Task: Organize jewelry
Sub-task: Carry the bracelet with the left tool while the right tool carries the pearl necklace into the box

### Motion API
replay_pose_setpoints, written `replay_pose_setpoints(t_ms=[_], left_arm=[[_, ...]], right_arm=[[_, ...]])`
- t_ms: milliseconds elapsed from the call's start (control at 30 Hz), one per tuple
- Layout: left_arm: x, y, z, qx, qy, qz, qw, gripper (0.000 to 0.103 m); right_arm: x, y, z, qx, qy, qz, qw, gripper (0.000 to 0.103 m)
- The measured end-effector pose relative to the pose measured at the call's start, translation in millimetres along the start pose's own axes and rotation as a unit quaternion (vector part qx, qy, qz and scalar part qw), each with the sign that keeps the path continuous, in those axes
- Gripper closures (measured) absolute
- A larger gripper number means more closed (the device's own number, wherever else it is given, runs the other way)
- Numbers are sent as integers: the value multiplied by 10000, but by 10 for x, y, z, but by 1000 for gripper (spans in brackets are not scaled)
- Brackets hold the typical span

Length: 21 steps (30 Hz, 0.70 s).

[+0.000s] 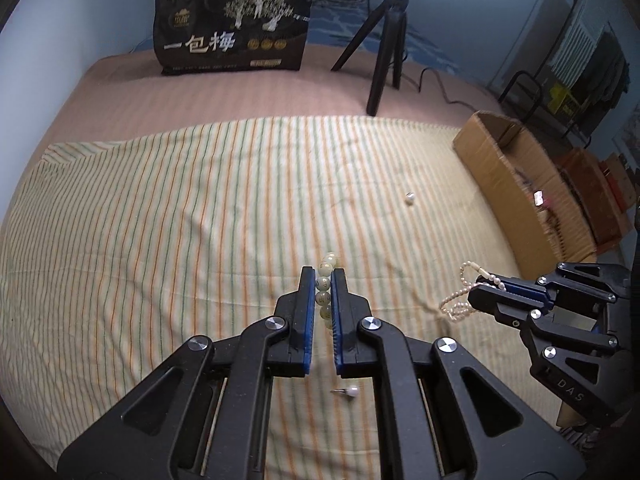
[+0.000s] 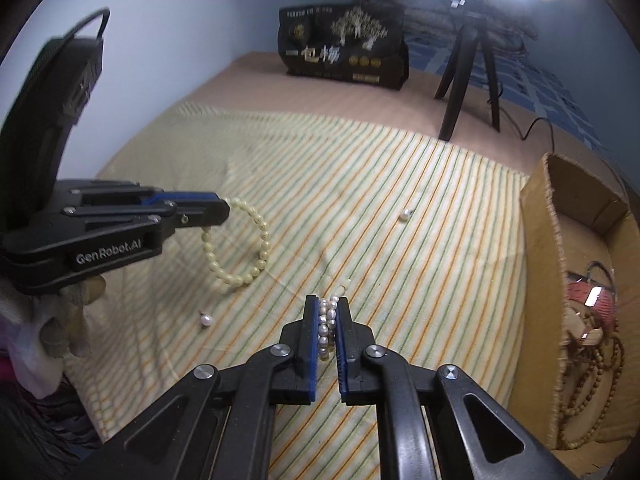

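The pale-green bead bracelet (image 2: 240, 240) is hanging from the left tool (image 1: 323, 280), which is gripping it tightly, its loop dangling over the striped cloth (image 1: 180, 220). The pearl strand (image 2: 328, 320) is sitting pinched in the right tool (image 2: 328, 312), at 3 o'clock from the left one. Loose pearls are lying on the cloth at 1 o'clock (image 1: 410, 199) and 6 o'clock (image 1: 352, 391), and a cardboard box (image 2: 540, 260) is standing at 3 o'clock.

Cloth (image 1: 160, 208): cream with green and orange stripes. Bead bracelet (image 2: 256, 236): pale yellow-green. Pearl strand (image 2: 328, 320): white. Box (image 1: 504, 160): brown. Tripod (image 1: 384, 48): black.
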<state>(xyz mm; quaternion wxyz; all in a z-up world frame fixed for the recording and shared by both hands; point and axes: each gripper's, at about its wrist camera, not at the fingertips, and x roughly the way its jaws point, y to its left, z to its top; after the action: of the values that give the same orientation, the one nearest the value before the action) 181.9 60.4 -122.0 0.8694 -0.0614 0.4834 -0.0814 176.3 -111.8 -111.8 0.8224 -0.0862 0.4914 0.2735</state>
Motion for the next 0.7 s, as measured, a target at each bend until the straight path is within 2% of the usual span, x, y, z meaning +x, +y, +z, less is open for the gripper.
replay_pose_setpoints(t_ms=[333,700], left_arm=[[-299,-296,154,-4,-325,-413,9986,98],[-440,-651,308,115,-529,-779,9955,98]], right_arm=[[-480,-142,124,290,-559,75,9980,99],[-833,-384,105,544,-923,-15,9942,100]])
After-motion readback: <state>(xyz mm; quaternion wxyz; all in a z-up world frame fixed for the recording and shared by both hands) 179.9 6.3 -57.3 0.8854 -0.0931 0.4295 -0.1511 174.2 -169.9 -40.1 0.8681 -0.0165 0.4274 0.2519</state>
